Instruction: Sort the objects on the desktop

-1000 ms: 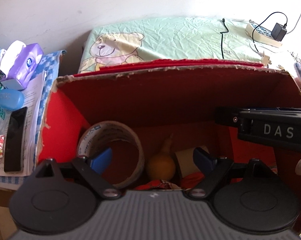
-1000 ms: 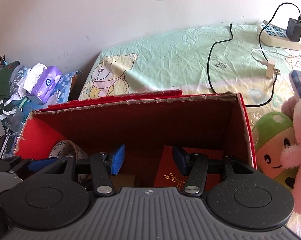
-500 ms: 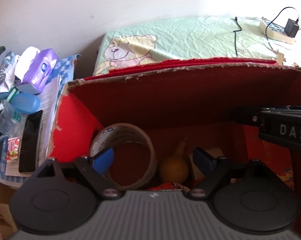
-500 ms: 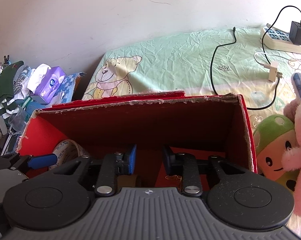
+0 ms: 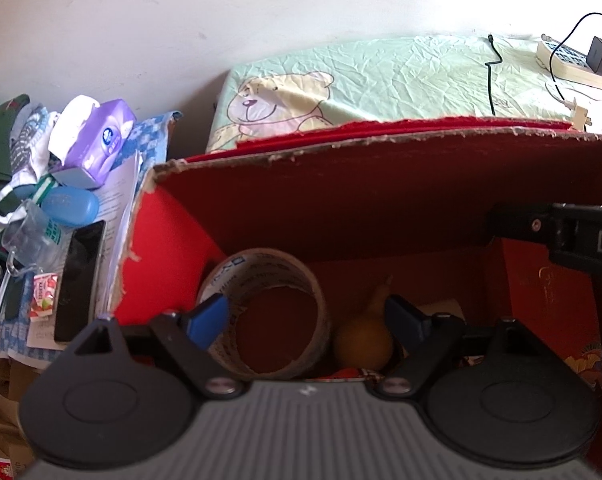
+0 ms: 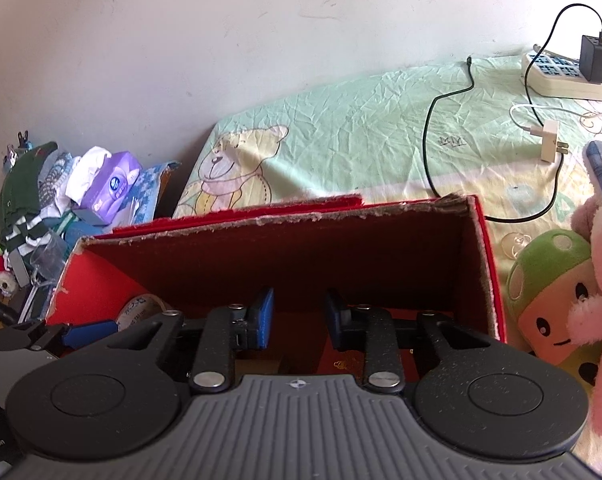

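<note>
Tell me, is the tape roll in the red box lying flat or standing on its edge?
On edge: the tape roll shows its open core sideways to the left wrist camera inside the red box.

Bed (image 6: 361,128) with pale green sheet, creased, teddy bear print (image 6: 237,168) at its near-left corner. On the sheet: red cardboard box (image 6: 483,260), open-topped, rim torn; white power strip (image 6: 565,76) at far right by the wall, black charger (image 6: 593,58) plugged in; black cable (image 6: 431,140); white plug adapter (image 6: 551,146). Green mushroom plush (image 6: 549,292) just right of the box; pink plush (image 6: 597,280) beside it.
</note>
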`<state>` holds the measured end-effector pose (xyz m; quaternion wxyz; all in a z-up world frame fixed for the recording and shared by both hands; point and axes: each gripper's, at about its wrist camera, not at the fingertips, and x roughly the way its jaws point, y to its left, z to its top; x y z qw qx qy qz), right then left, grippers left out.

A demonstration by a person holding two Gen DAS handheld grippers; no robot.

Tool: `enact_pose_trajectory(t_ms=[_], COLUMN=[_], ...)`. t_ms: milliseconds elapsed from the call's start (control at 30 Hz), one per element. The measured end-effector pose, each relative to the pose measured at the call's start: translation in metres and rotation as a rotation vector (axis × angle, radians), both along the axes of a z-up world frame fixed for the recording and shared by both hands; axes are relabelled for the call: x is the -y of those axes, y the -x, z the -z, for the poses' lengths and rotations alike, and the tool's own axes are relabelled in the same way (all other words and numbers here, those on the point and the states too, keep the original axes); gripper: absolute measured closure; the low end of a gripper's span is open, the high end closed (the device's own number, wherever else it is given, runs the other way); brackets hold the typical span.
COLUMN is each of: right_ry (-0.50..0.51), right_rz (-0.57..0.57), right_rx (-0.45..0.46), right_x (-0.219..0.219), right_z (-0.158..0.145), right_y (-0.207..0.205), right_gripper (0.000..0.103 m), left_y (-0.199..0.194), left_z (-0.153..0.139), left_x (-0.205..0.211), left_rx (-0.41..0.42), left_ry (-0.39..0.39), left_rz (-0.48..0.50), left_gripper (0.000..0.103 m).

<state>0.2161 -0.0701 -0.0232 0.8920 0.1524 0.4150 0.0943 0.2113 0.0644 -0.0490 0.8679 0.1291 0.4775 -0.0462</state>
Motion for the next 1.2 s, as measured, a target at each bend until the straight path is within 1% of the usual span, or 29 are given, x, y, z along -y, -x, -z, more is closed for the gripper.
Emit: enact_pose_trajectory(t_ms=[433,667,767,967,1200], right_ry=[0.008,0.016,0.037,0.054,0.06], right_rz=[-0.01,-0.001,0.007,0.015,0.01], right_rx=[-0.02,-0.016,-0.017,-0.022,-0.039], right_x=[-0.0016,-0.0012,-0.0027,-0.0036,-0.0052], right_z=[0.003,0.003,0.0034,0.0036,0.005], right_y=[-0.0045,-0.0038,-0.0042,-0.0056,-0.0068], right_gripper=[0.073,0.073,0.073,0.074,0.074], left_y=[-0.0011,0.0009,0.0014,-0.0009,-0.001], left_z=[0.0012,0.0,-0.0008,-0.0001,0.0014], left_x=[0.0006,0.0012,0.0012,0.0007,0.0018], left_rx=[-0.008,0.009,0.017,-0.001,-0.008], left_ry=[-0.013,-0.01,-0.009,0.007,0.002], left_rz=[0.0,0.009,0.008,0.017,0.012], left_gripper=[0.016,0.015,0.015,0.015,0.015])
